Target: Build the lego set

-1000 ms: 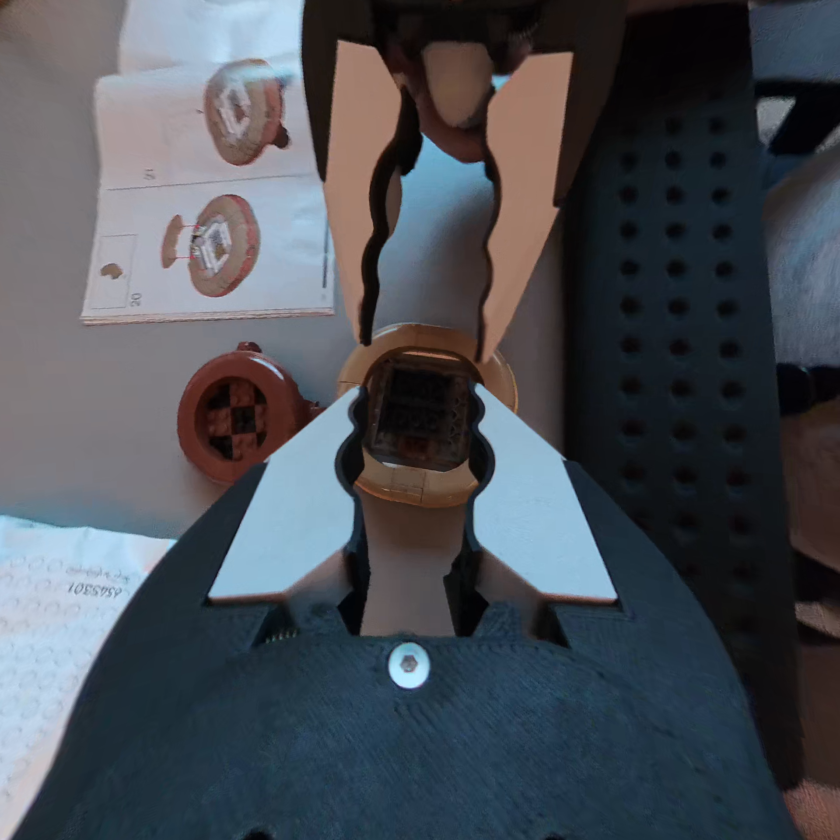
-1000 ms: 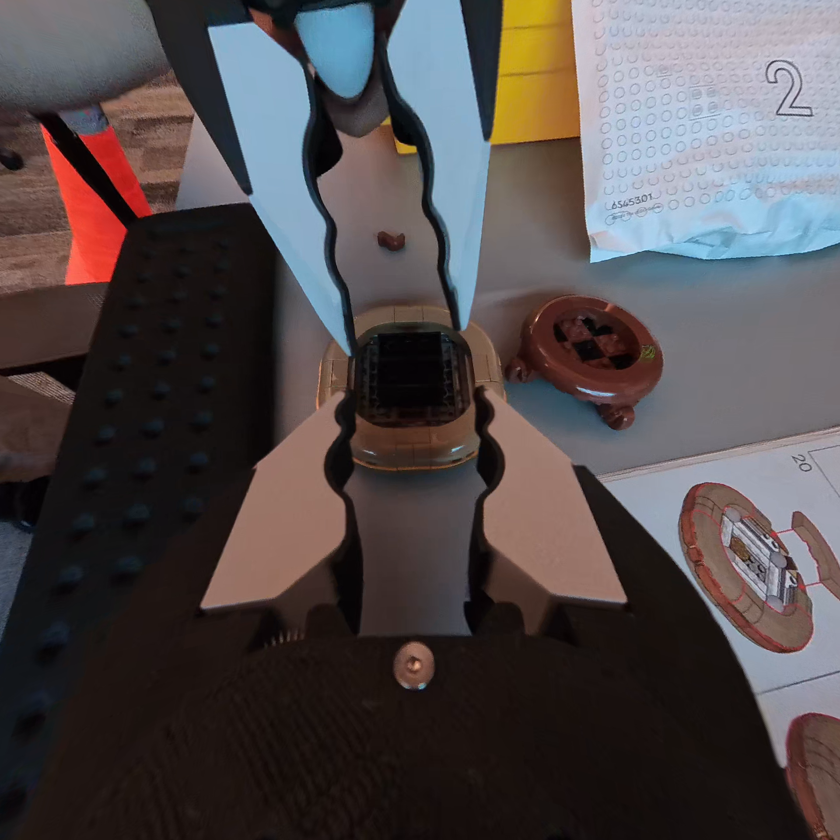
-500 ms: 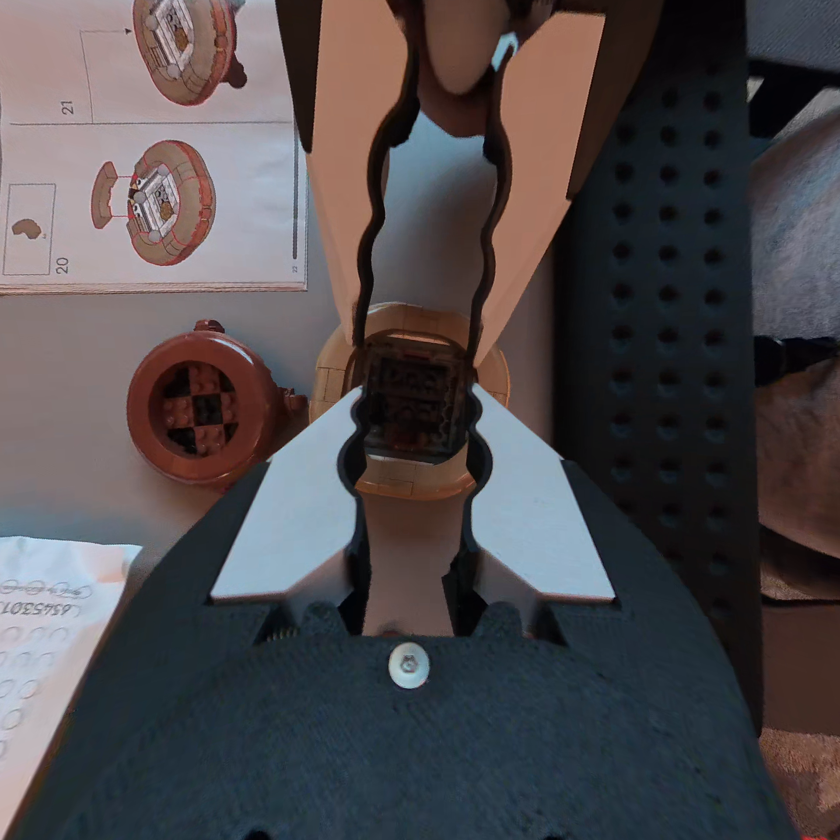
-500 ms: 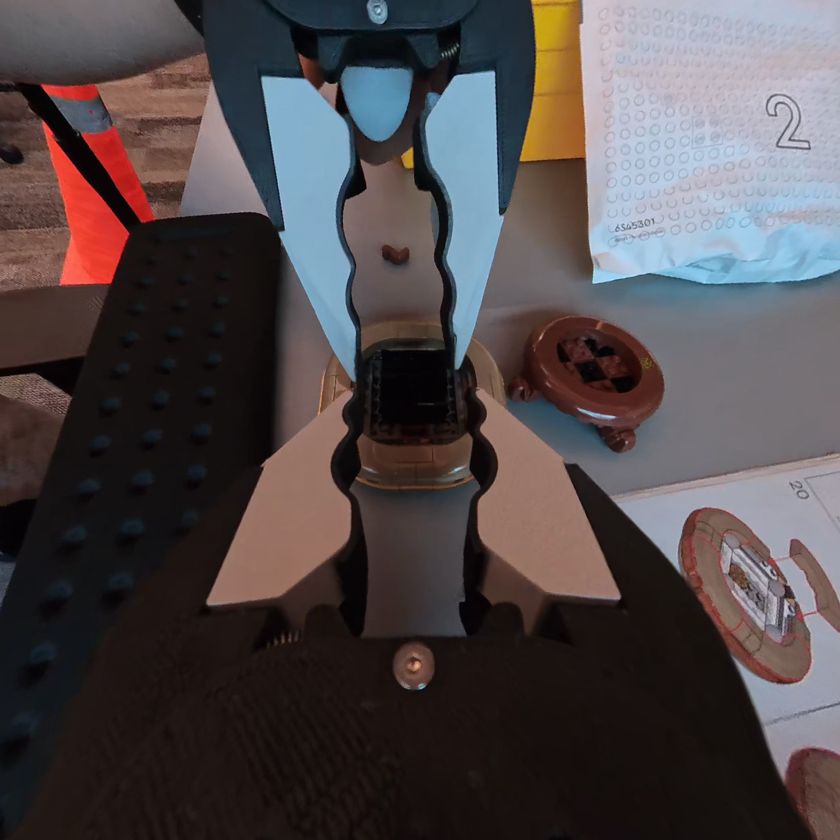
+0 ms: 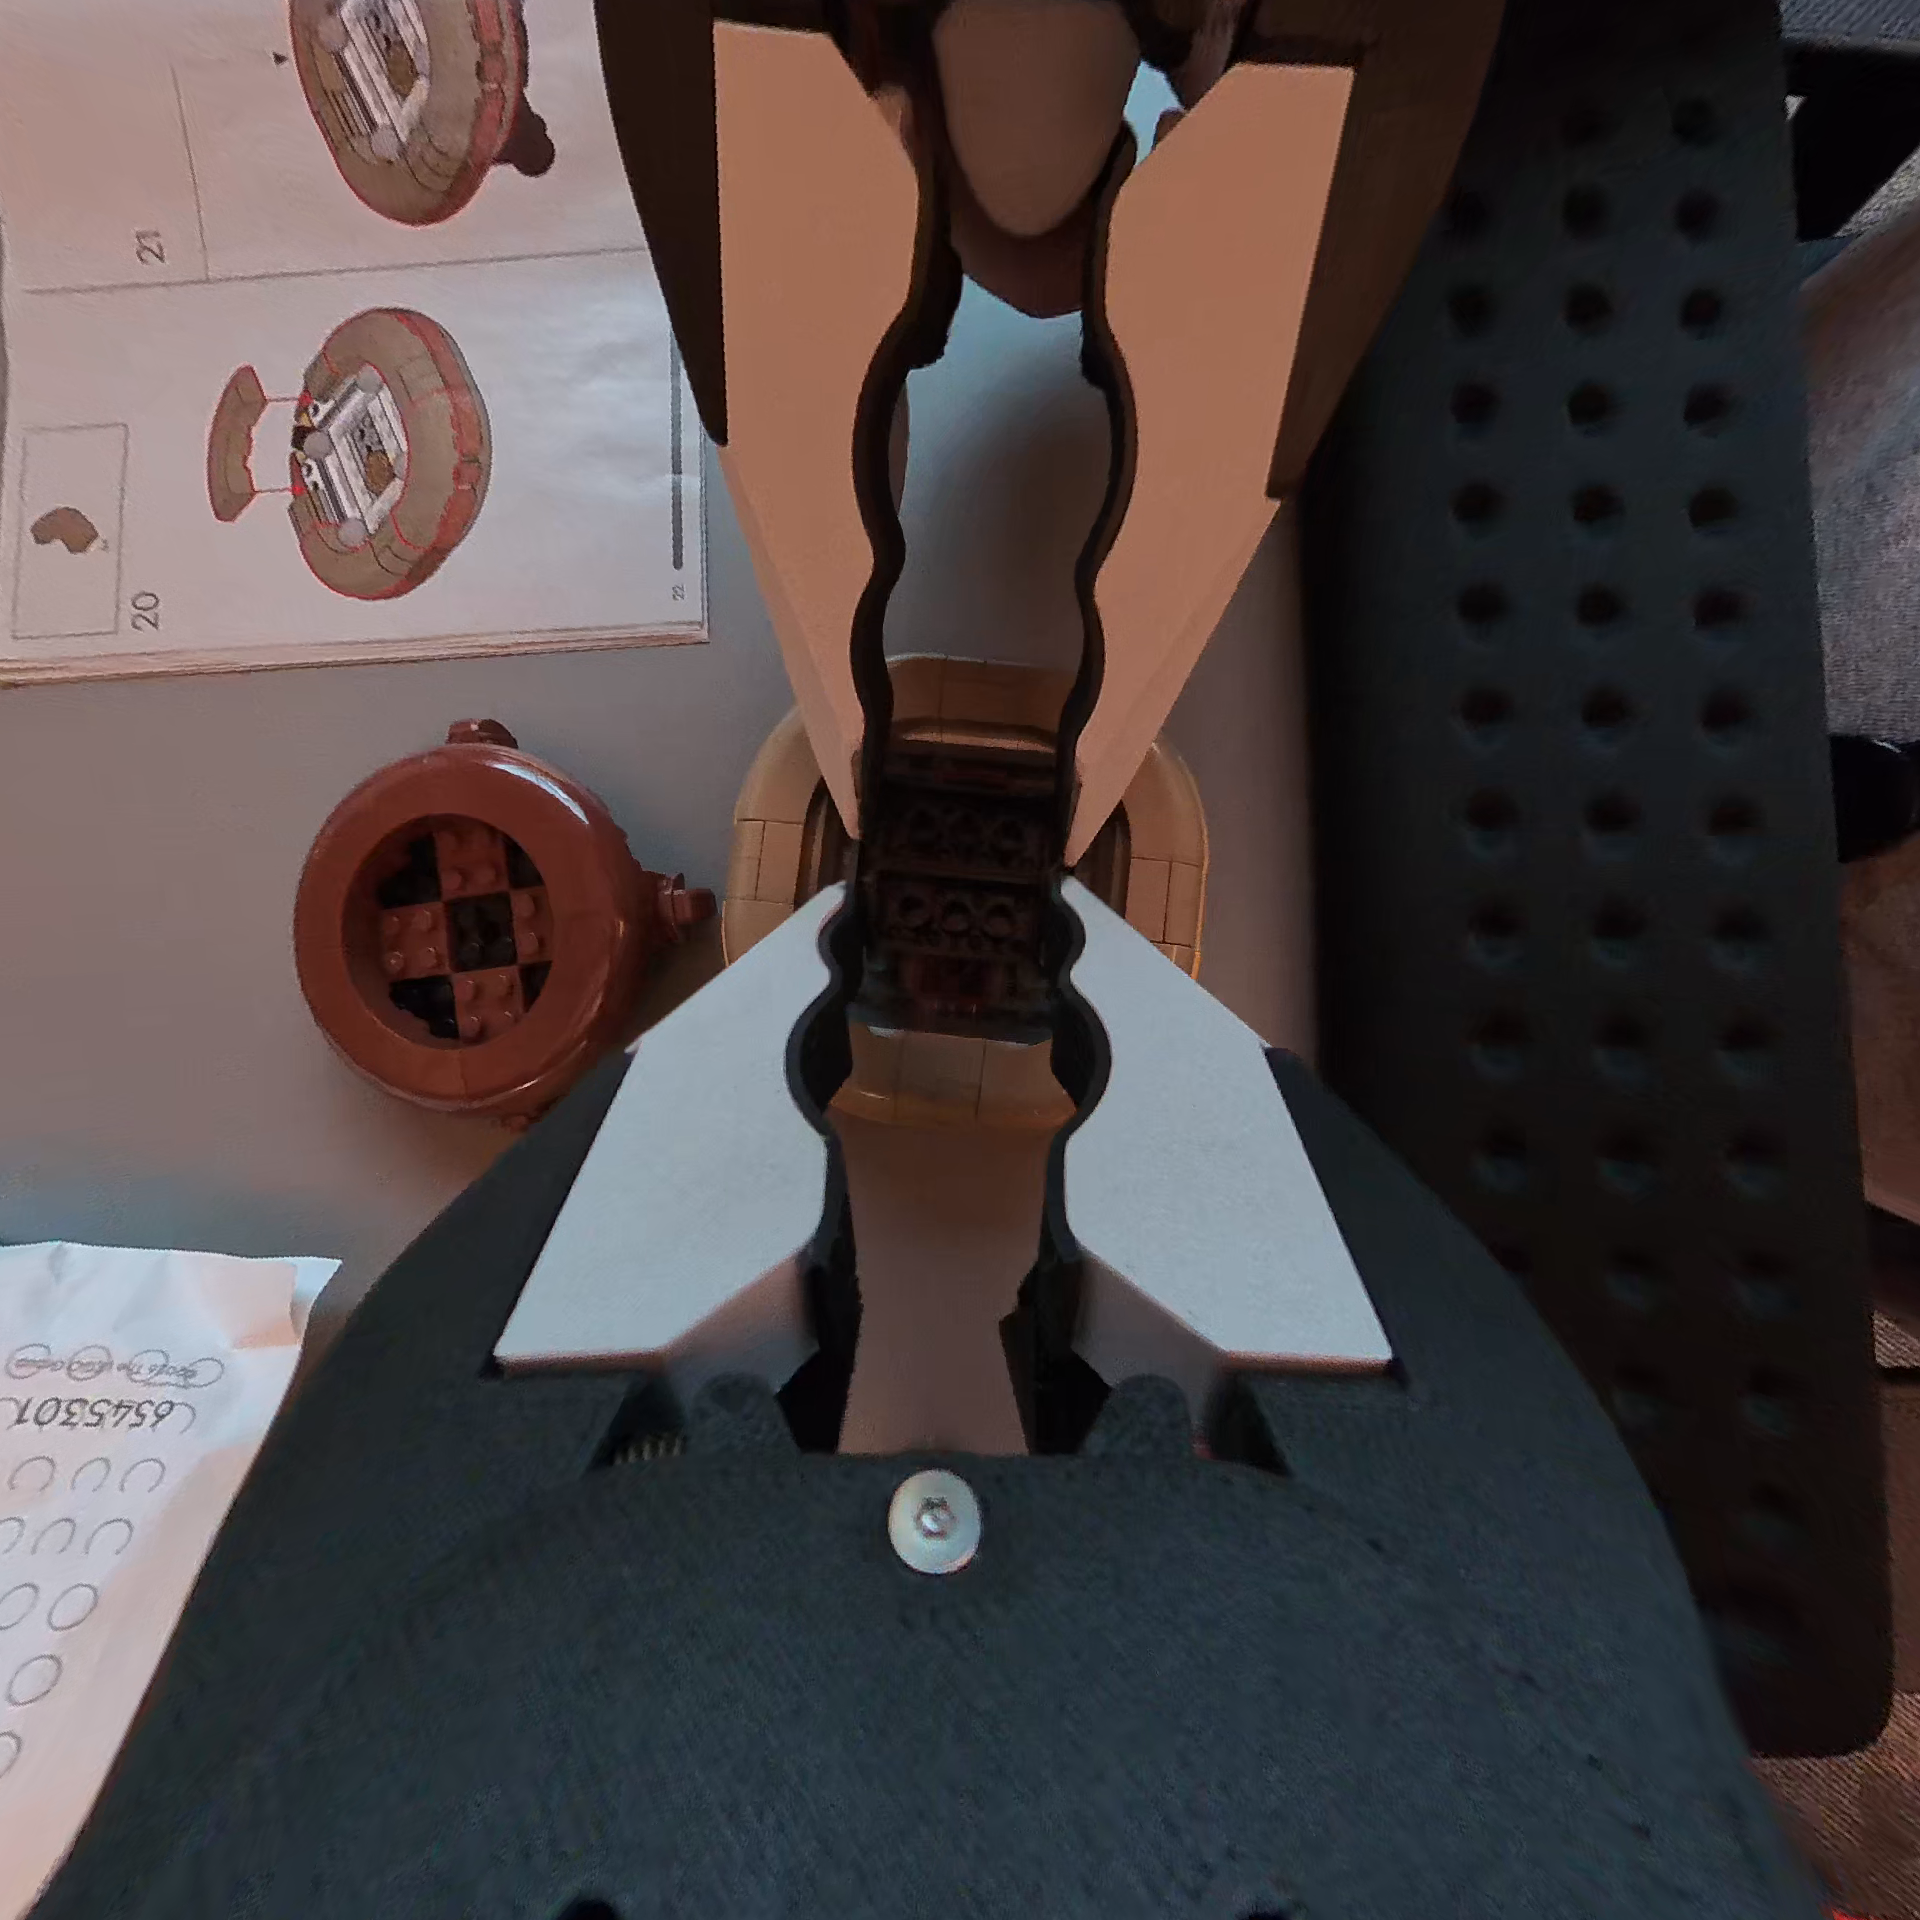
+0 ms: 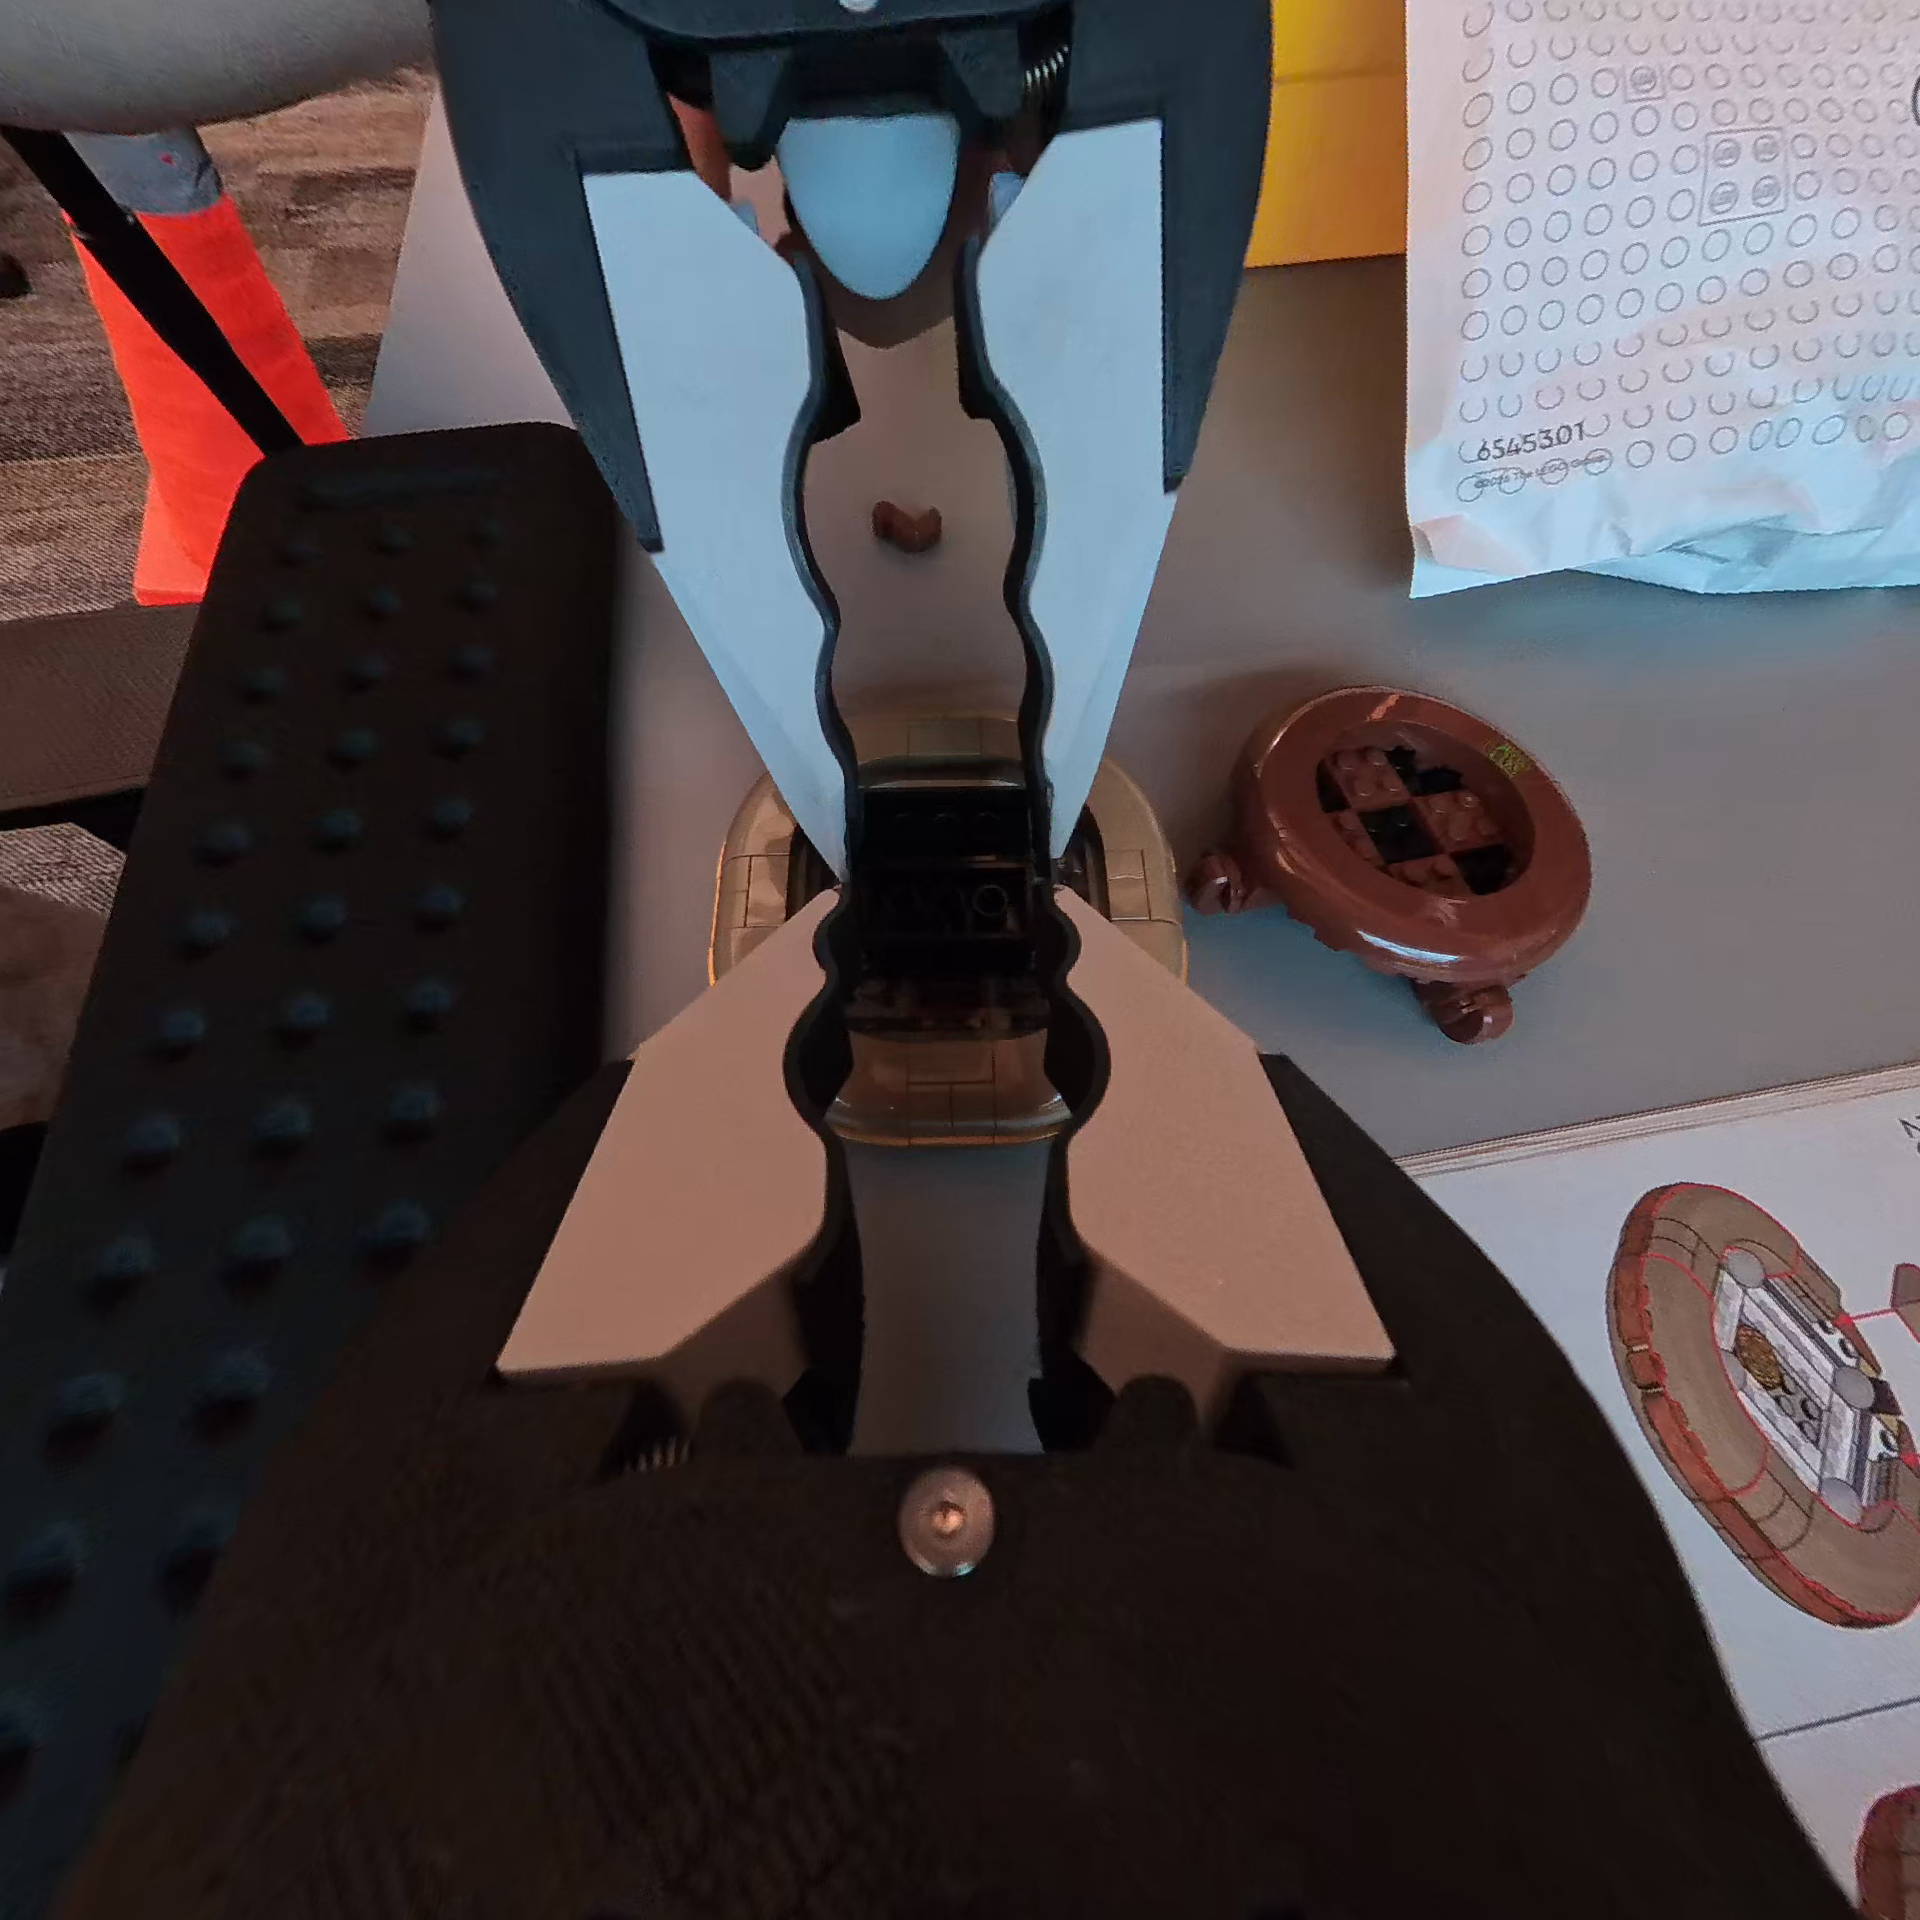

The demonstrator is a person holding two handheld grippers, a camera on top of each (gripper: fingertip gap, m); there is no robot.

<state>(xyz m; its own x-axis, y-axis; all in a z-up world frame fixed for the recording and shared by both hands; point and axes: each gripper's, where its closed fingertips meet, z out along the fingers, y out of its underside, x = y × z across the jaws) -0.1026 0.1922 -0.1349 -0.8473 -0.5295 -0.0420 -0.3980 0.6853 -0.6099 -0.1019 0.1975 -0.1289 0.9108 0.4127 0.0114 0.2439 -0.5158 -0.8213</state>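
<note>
Both grippers are closing in on the tan lego ring compared with a second ago: the instruction booklet is sliding lower and nearer in the left wrist view, and the opposing gripper is filling more of each picture.

The left gripper is reaching over the ring from the near side, its fingers standing narrowly apart and pressing against the sides of the dark studded block that is sitting in the ring's middle. The right gripper is meeting it from the opposite side, its fingers set at about the same narrow gap on the same block. Whether either pair is truly clamping or only touching the block is hard to tell. The ring is resting on the grey table, right beside a black perforated pad.

A round brown lego assembly with a checkered brown-and-black centre is lying on the table just beside the ring, close to touching it. The booklet is lying open beyond it, showing drawn building steps. A white printed paper bag is lying at the near left corner in the left wrist view. In the right wrist view a small brown curved piece is lying alone on the table, seen between the left gripper's fingers.
</note>
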